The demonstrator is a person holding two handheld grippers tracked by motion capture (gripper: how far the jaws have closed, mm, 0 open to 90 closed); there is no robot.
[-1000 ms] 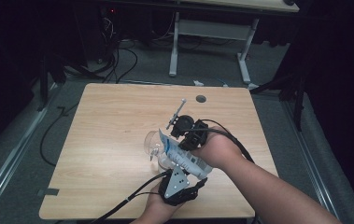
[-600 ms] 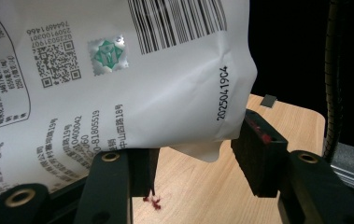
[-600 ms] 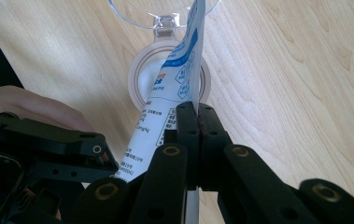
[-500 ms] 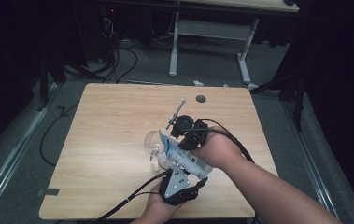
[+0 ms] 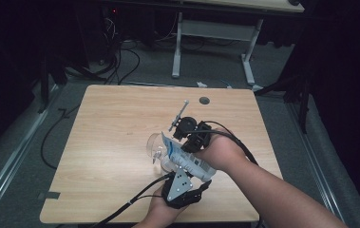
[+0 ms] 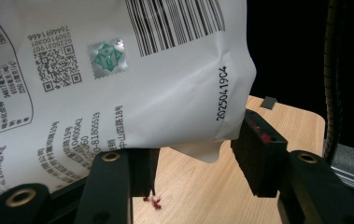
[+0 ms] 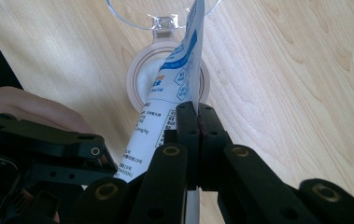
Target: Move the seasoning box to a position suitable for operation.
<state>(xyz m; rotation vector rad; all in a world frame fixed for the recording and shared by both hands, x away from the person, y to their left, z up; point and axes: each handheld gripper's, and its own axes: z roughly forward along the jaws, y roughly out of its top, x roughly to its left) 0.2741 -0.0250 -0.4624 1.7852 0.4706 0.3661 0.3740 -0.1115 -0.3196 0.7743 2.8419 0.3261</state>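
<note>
A white printed pouch [image 5: 188, 160] is held tilted over a clear round jar [image 5: 155, 142] on the wooden table [image 5: 106, 156]. My right gripper [image 5: 181, 148] is shut on the pouch's thin side edge [image 7: 165, 112], fingertips [image 7: 197, 109] pinched together just above the jar's mouth [image 7: 139, 77]. The jar's clear hinged lid [image 7: 163, 11] lies open behind it. My left gripper [image 5: 185, 169] comes from the near edge and holds the pouch's fat lower end. In the left gripper view the pouch [image 6: 118, 84] fills the gap between the jaws [image 6: 193, 158], both pads pressing it.
A round cable hole [image 5: 204, 100] sits near the table's far edge. Small red crumbs [image 6: 153, 201] lie on the wood under the left gripper. Cables [image 5: 120, 71] trail on the floor to the left, and white desk legs [image 5: 177, 47] stand behind the table.
</note>
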